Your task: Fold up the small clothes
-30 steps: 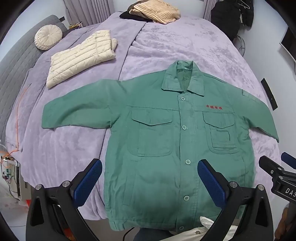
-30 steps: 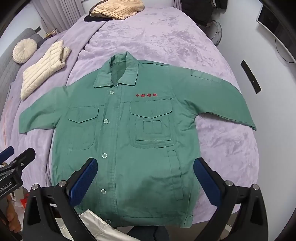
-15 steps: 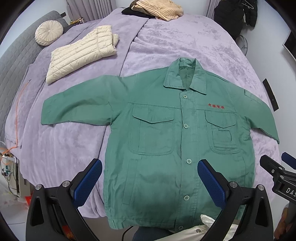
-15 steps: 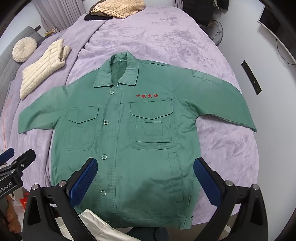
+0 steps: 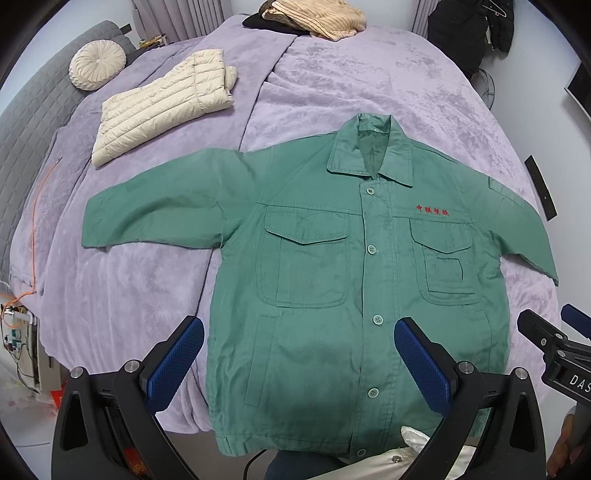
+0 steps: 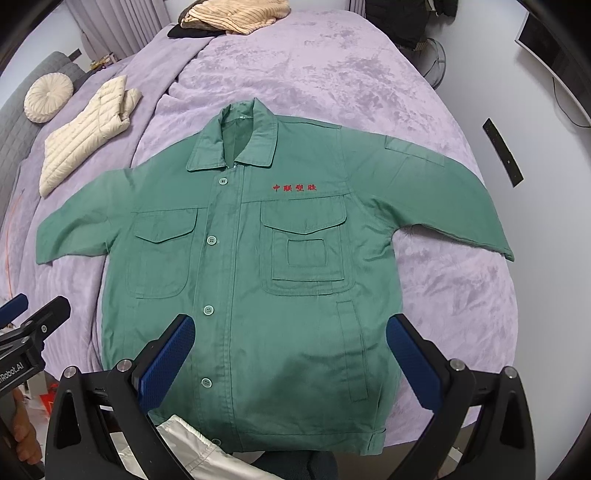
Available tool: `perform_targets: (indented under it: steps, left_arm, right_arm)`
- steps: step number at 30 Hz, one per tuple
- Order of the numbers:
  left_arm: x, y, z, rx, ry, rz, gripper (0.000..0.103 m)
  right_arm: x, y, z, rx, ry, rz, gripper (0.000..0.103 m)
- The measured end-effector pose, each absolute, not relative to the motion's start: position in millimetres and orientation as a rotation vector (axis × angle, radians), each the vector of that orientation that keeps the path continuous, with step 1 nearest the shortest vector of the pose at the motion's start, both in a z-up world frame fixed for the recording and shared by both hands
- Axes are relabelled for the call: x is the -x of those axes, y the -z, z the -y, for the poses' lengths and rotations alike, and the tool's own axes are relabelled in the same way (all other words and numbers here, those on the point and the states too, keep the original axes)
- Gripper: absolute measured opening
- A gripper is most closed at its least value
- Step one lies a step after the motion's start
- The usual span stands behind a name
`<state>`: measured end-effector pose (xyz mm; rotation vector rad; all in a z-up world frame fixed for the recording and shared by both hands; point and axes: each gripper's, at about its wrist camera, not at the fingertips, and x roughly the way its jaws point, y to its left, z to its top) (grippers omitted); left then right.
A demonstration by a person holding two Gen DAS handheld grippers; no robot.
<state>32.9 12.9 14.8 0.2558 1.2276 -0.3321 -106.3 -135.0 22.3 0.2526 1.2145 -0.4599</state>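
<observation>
A green button-up work jacket (image 5: pixel 332 280) (image 6: pixel 255 280) lies flat and face up on the purple bed, buttoned, both sleeves spread sideways, collar away from me, red lettering on its chest. My left gripper (image 5: pixel 299 363) hovers open above the jacket's lower left part near the hem, nothing between its blue pads. My right gripper (image 6: pixel 290 363) hovers open above the lower right part, also holding nothing. Each gripper shows at the edge of the other's view.
A folded cream puffer jacket (image 5: pixel 162 107) (image 6: pixel 86 136) lies at the back left with a round cushion (image 5: pixel 96 64) beyond it. Folded tan and black clothes (image 5: pixel 314 16) sit at the far end. The bed's (image 5: pixel 388 85) right edge drops to the floor, and white fabric (image 6: pixel 195 446) shows below the hem.
Both wrist views have drifted slightly, so the jacket sits a little lower and closer. The jacket itself has not moved and both grippers remain open.
</observation>
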Motion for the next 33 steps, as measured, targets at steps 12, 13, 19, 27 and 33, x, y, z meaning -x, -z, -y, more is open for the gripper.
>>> perform_targets:
  steps: [12, 13, 19, 27, 33]
  left_arm:
    - [-32.3, -14.5, -14.0, -0.257, 0.33, -1.229, 0.103]
    - [-32.3, -14.5, -14.3, -0.257, 0.33, -1.228, 0.103]
    - [-32.6, -14.9, -13.1, -0.257, 0.33, -1.23, 0.103]
    - [-32.3, -15.0, -12.2, -0.256, 0.328, -1.23, 0.103]
    - [-32.2, -14.8, -12.1, -0.256, 0.329, -1.231, 0.103]
  right_arm:
    - [109.7, -18.2, 131.9, -0.265, 0.458, -1.216, 0.103]
    - [109.0, -19.3, 132.4, -0.263, 0.459, -1.216, 0.103]
    - [109.3, -19.5, 133.3, -0.262, 0.456, -1.215, 0.103]
    - [109.3, -20.1, 134.0, -0.263, 0.456, -1.217, 0.103]
    - [109.9, -19.5, 133.5, -0.263, 0.455, -1.218, 0.103]
